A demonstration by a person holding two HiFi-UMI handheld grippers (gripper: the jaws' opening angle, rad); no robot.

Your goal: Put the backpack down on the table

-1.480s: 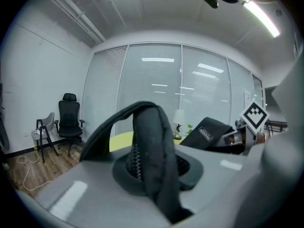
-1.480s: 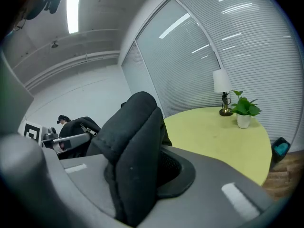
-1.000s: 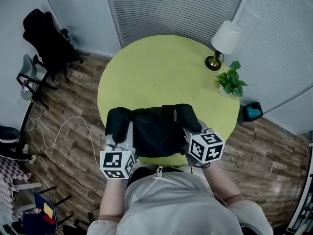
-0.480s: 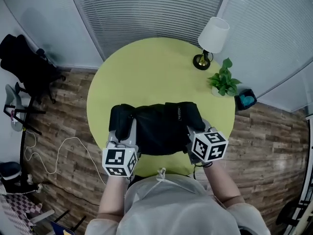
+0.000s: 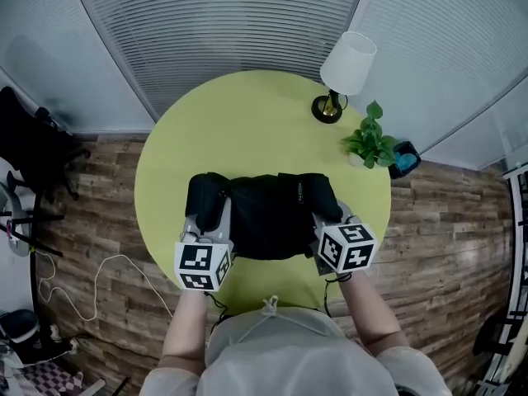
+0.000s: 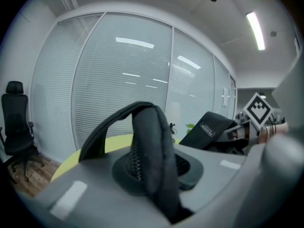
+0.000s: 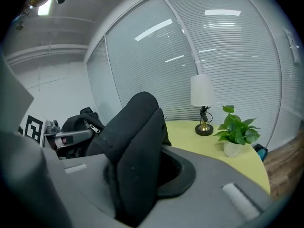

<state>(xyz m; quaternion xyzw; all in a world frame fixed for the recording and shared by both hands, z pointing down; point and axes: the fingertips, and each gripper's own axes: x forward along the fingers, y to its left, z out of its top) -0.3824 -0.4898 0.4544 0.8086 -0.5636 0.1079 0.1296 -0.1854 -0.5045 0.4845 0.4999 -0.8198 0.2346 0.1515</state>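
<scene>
Black backpack (image 5: 272, 214), small label (image 5: 294, 191) unreadable, is clamped by left gripper (image 5: 211, 219) and right gripper (image 5: 323, 221).

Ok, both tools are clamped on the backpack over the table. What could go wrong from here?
1. The left tool grips only a strap, and the right tool a padded fold of the backpack. Either could slip and let one side drop.
2. Whether the backpack rests on the table can't be told, so opening early might drop it.
3. The lamp and potted plant stand at the far right. Sliding the backpack that way could knock them.
</scene>
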